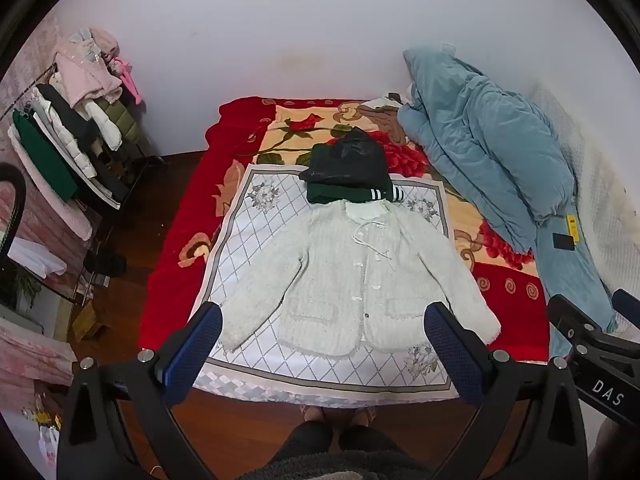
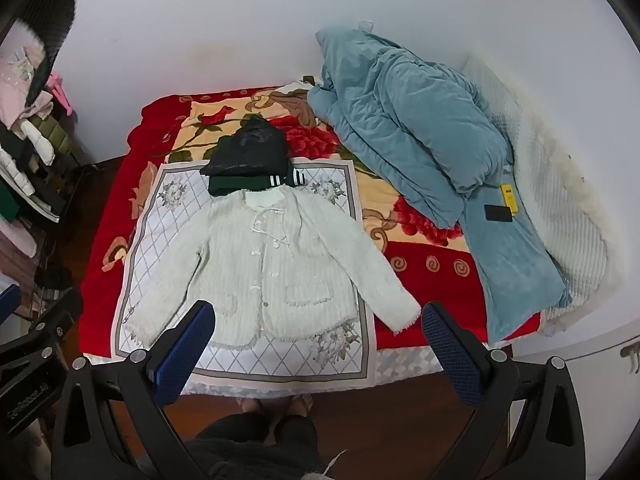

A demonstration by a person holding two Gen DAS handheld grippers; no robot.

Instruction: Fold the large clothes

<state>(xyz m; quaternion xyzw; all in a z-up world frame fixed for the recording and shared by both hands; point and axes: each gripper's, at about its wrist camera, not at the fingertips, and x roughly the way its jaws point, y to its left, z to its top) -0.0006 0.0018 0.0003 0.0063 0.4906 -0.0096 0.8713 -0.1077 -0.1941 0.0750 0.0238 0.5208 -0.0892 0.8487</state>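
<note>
The cardigan (image 1: pixel 352 276) lies flat, front up, on the mat (image 1: pixel 240 264) on the bed, collar toward the wall, hem nearest. Both grippers, left (image 1: pixel 332 356) and right (image 2: pixel 320 352), gape wide above it, holding nothing.

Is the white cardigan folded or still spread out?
Spread out. The white cardigan lies flat, front up, on the patterned cloth, both sleeves angled outward, no fold made yet.

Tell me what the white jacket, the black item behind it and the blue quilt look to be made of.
White jacket: fuzzy, tweed-like knit, matte; nubby surface, frayed hem and cuffs.
Black item: probably slick synthetic, perhaps a puffer shell; glossy, wrinkled highlights.
Blue quilt: soft plush or velvety fabric, padded; stitched lines, matte sheen.
</note>
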